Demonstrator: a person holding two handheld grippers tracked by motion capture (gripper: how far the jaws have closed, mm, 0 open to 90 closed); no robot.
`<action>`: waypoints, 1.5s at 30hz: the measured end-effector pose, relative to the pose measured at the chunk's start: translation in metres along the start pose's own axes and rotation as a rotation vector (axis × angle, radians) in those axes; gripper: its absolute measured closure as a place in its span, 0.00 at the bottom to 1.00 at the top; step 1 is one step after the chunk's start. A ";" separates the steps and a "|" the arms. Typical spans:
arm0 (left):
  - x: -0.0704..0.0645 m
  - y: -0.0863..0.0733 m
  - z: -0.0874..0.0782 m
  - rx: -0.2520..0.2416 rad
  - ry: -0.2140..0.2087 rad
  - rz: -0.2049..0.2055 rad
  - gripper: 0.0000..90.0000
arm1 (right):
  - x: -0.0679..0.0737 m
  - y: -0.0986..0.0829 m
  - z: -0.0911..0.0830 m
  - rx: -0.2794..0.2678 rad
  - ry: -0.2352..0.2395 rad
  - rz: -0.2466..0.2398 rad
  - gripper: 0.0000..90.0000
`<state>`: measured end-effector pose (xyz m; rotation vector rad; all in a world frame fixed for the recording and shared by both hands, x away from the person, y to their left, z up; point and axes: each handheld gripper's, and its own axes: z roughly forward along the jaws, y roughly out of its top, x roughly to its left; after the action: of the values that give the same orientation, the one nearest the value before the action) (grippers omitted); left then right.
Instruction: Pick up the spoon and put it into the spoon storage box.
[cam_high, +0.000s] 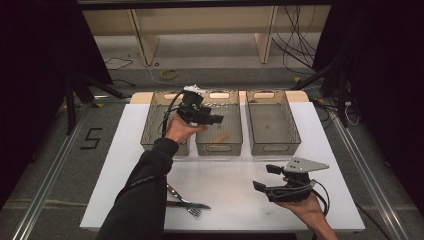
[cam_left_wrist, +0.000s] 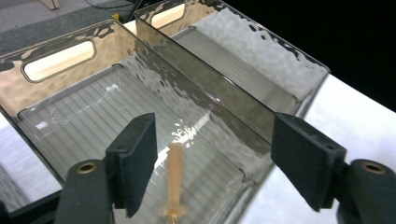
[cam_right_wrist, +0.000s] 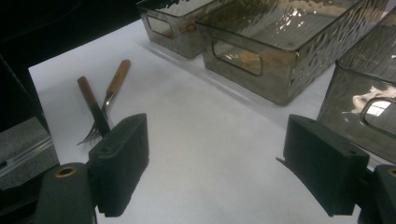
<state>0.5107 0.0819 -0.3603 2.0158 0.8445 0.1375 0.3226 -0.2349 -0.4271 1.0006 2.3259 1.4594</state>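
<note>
Left gripper (cam_high: 216, 119) hangs w/ jaws released over the middle bin (cam_high: 219, 145), wooden-handled utensil (cam_left_wrist: 175, 179) lying inside. Right gripper (cam_high: 266, 177), at 5 o'clock, also released, nothing held. Fork (cam_right_wrist: 108, 99) & knife (cam_right_wrist: 93, 106) at 7 o'clock.

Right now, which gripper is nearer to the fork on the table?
Right. The right gripper hovers over the table, beside the fork; the left gripper is up over the middle bin.

White table (cam_high: 225, 185), three bins (cam_high: 273, 120) (smoky), cutlery (cam_high: 187, 204)
</note>
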 end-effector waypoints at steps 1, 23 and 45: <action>-0.001 -0.001 -0.003 0.009 -0.006 0.007 0.32 | 0.000 0.000 0.000 -0.002 -0.001 0.004 0.26; -0.021 -0.045 -0.059 0.000 -0.040 0.074 0.24 | -0.001 -0.002 0.000 -0.016 -0.012 0.004 0.26; -0.014 -0.095 -0.079 0.041 -0.011 0.071 0.24 | -0.001 -0.002 0.002 -0.020 -0.010 -0.003 0.26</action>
<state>0.4191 0.1626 -0.3869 2.0841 0.7745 0.1500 0.3231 -0.2344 -0.4298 0.9967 2.3006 1.4700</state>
